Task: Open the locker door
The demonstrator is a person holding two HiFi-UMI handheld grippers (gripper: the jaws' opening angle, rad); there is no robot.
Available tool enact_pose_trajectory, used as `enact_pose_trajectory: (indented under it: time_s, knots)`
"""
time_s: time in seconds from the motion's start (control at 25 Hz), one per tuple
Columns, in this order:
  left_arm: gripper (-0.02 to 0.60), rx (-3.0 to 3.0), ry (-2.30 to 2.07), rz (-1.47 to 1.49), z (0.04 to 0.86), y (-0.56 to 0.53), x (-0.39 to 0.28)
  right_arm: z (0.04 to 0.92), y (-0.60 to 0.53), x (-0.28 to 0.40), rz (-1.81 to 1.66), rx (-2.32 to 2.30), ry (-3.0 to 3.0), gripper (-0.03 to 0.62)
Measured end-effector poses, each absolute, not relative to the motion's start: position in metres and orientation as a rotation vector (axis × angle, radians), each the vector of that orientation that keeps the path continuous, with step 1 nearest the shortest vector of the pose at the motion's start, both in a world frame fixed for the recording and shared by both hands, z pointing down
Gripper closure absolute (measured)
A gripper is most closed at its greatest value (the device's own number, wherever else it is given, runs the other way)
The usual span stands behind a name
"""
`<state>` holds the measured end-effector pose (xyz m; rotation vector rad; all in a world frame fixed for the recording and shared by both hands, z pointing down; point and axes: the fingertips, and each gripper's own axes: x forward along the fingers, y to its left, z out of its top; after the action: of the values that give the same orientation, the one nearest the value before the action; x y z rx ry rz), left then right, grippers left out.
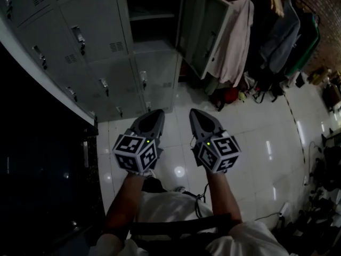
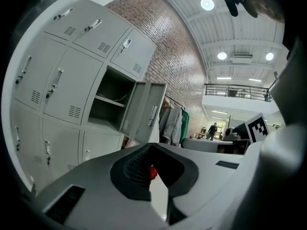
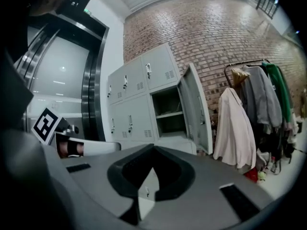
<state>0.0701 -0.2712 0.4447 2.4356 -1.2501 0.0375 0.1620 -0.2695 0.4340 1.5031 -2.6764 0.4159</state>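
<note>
A bank of grey lockers (image 1: 90, 41) stands at the upper left of the head view. One upper locker door (image 1: 205, 31) hangs wide open to the right, and its compartment (image 1: 152, 15) shows a shelf inside. The same open door (image 2: 144, 111) appears in the left gripper view, and the door (image 3: 196, 109) in the right gripper view. My left gripper (image 1: 158, 112) and right gripper (image 1: 195, 112) are side by side above the white floor, well short of the lockers, touching nothing. The left gripper's (image 2: 152, 145) jaws meet at the tips and are empty, as are the right gripper's (image 3: 153, 146).
A white coat (image 1: 234, 36) hangs just right of the open door, with more clothes on a rack (image 1: 285, 31) and bags (image 1: 229, 95) on the floor below. A dark lift front (image 1: 32, 159) lines the left side. Cables (image 1: 319, 196) lie at the far right.
</note>
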Motion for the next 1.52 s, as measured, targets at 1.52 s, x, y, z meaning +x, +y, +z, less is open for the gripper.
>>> enact_pose_trajectory:
  time_s: [1.52]
  knots:
    - [0.583, 2.441, -1.349, 0.091, 0.439, -0.125, 0.059, 0.425, -0.12, 0.155, 0.354, 1.513, -2.643, 0.592]
